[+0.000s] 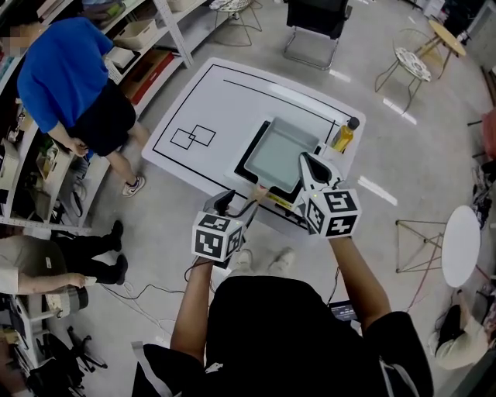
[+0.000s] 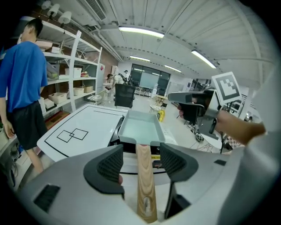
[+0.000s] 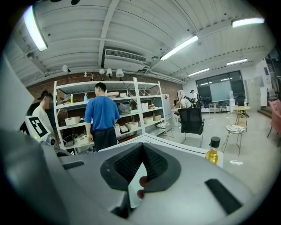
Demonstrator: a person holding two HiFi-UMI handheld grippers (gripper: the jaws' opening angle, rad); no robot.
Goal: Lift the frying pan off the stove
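A grey rectangular frying pan (image 1: 280,155) (image 2: 139,127) rests on a black stove (image 1: 246,161) at the right part of the white table (image 1: 194,97). Its wooden handle (image 1: 256,198) (image 2: 145,176) points toward me over the table's near edge. My left gripper (image 1: 232,205) (image 2: 141,163) is open, one jaw on each side of the handle, and the ribbed pads (image 2: 109,165) stand clear of the wood. Above the pan's right near corner my right gripper (image 1: 311,164) (image 3: 141,169) is shut, with nothing held between its jaws.
A bottle of yellow oil (image 1: 344,136) (image 3: 213,151) stands at the table's right edge beside the stove. A person in a blue shirt (image 1: 70,77) is at the shelves on the left. A black chair (image 1: 314,23) and wire stools (image 1: 409,62) stand beyond the table.
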